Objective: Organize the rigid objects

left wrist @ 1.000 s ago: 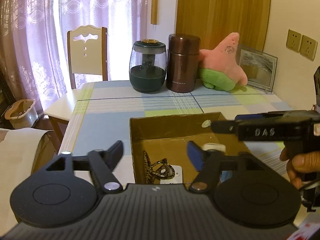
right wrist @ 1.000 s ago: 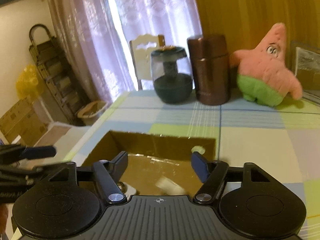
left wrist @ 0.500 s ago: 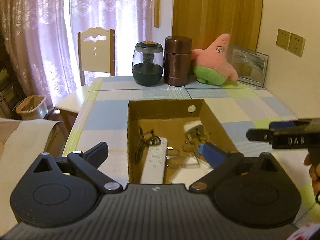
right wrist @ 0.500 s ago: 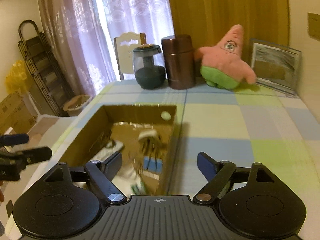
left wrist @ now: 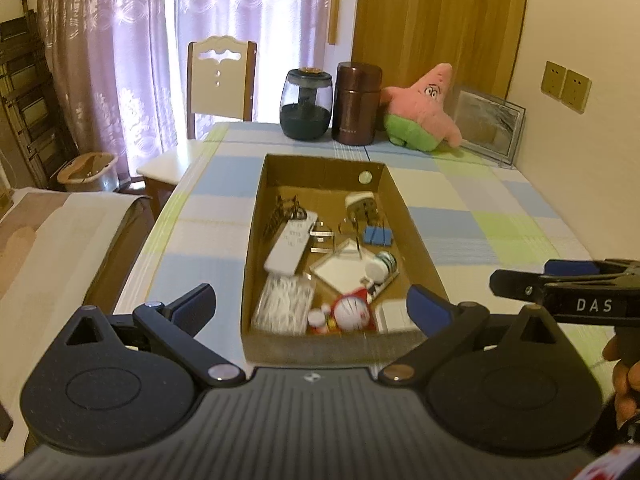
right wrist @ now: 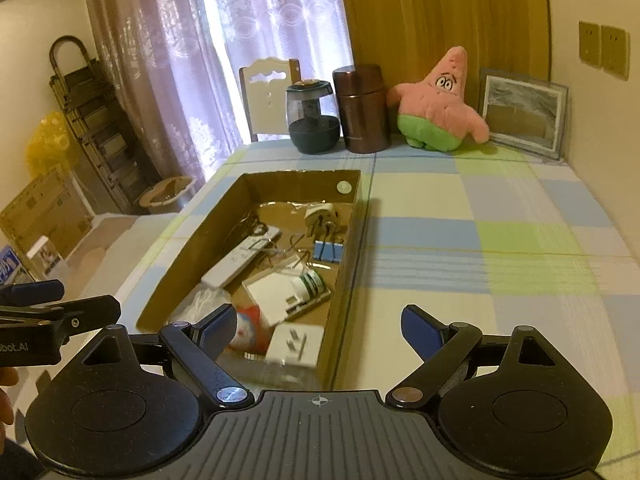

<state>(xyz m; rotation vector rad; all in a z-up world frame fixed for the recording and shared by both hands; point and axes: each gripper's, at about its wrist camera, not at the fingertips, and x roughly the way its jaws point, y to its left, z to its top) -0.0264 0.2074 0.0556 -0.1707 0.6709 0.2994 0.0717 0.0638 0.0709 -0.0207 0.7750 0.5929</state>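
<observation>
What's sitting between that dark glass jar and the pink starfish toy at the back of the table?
A brown metal canister stands between the glass jar and the starfish plush. Both wrist views show it.

We catalogued two matching black tongs: left tongs [left wrist: 310, 306] and right tongs [right wrist: 318, 326], each with blue pads [left wrist: 426, 304], silver pivot screws [left wrist: 218, 371], ribbed grey housing; "DAS" lettering.
</observation>
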